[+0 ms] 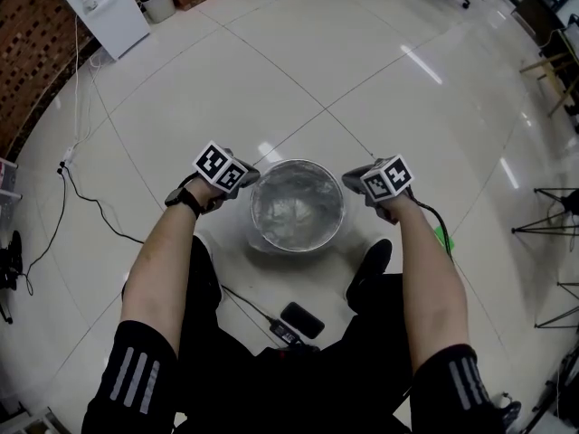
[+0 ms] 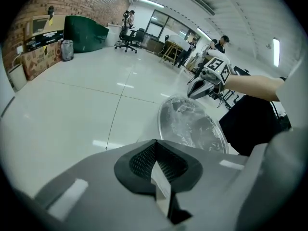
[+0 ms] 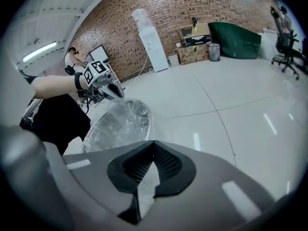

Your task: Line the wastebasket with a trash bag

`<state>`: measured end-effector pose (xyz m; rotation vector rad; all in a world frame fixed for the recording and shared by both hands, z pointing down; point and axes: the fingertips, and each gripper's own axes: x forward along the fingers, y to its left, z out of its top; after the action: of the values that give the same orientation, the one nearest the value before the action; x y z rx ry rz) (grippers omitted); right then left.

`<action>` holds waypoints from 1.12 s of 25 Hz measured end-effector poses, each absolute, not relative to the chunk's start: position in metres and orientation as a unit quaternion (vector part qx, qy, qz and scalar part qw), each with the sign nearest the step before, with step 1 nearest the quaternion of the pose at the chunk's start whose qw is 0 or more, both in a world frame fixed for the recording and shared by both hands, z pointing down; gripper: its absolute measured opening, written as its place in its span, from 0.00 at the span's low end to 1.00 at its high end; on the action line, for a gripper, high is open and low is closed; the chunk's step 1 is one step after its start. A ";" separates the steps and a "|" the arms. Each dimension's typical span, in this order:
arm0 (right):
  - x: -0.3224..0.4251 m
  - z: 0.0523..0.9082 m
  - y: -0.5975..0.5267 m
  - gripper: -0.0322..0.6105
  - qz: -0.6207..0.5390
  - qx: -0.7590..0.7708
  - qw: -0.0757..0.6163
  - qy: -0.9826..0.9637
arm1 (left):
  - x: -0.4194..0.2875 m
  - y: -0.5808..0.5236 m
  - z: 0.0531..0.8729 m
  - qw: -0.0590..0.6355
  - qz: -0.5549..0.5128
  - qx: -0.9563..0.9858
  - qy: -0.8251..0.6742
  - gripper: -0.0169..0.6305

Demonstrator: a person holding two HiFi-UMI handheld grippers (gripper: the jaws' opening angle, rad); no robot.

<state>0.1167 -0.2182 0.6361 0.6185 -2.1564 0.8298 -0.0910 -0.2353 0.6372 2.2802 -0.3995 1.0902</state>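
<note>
Two grippers flank a wastebasket [image 1: 298, 163] that stands on the pale tiled floor between my feet. At left, my left gripper [image 1: 251, 179] sits at the basket's left rim, angled down, with its jaws clenched tight. A pale sliver between the pads looks to me like a thin fold of the trash bag [image 1: 295, 208], though film that fine is hard to be sure of. At centre, the clear bag hangs crumpled inside the basket and fills it. At right, my right gripper [image 1: 349, 181] mirrors the first at the opposite rim. Its jaws are likewise pressed together on what appears to be the bag's edge.

As I judge it, the step in hand is taking hold of the bag's mouth on both sides. The bag is in, but its mouth is not clearly turned over the rim. The next move calls for drawing both edges outward and down over the lip together, evenly, without losing the slippery film or tipping the light basket.
</note>
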 end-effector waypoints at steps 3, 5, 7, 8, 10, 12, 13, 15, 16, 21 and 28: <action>0.123 0.641 -0.223 0.06 0.319 0.254 0.370 -0.835 | -0.091 -0.244 0.637 0.282 0.401 0.856 -0.163 0.02; 0.125 0.644 -0.230 0.06 0.312 0.267 0.371 -0.832 | -0.096 -0.253 0.638 0.277 0.395 0.857 -0.180 0.02; 0.125 0.647 -0.236 0.06 0.312 0.278 0.368 -0.830 | -0.098 -0.262 0.634 0.290 0.369 0.863 -0.189 0.02; 0.125 0.647 -0.238 0.06 0.314 0.279 0.368 -0.830 | -0.098 -0.265 0.628 0.305 0.348 0.867 -0.187 0.02; 0.122 0.646 -0.240 0.06 0.315 0.275 0.368 -0.830 | -0.097 -0.265 0.615 0.344 0.309 0.871 -0.166 0.02; 0.119 0.644 -0.241 0.06 0.316 0.271 0.365 -0.833 | -0.095 -0.257 0.605 0.376 0.294 0.869 -0.133 0.11; 0.119 0.643 -0.241 0.06 0.315 0.270 0.363 -0.834 | -0.094 -0.252 0.604 0.385 0.296 0.866 -0.119 0.18; 0.118 0.643 -0.241 0.06 0.314 0.270 0.363 -0.835 | -0.093 -0.244 0.608 0.390 0.313 0.860 -0.104 0.27; 0.118 0.643 -0.241 0.06 0.315 0.270 0.363 -0.835 | -0.092 -0.241 0.612 0.389 0.322 0.857 -0.101 0.27; 0.114 0.644 -0.239 0.06 0.315 0.268 0.363 -0.835 | -0.090 -0.236 0.626 0.363 0.354 0.855 -0.105 0.02; 0.121 0.647 -0.252 0.06 0.308 0.292 0.349 -0.835 | -0.094 -0.266 0.634 0.313 0.368 0.858 -0.173 0.02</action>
<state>0.1213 -0.2518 0.6466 0.7578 -2.1649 0.7980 -0.0943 -0.2656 0.6339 2.2635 -0.4565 0.9714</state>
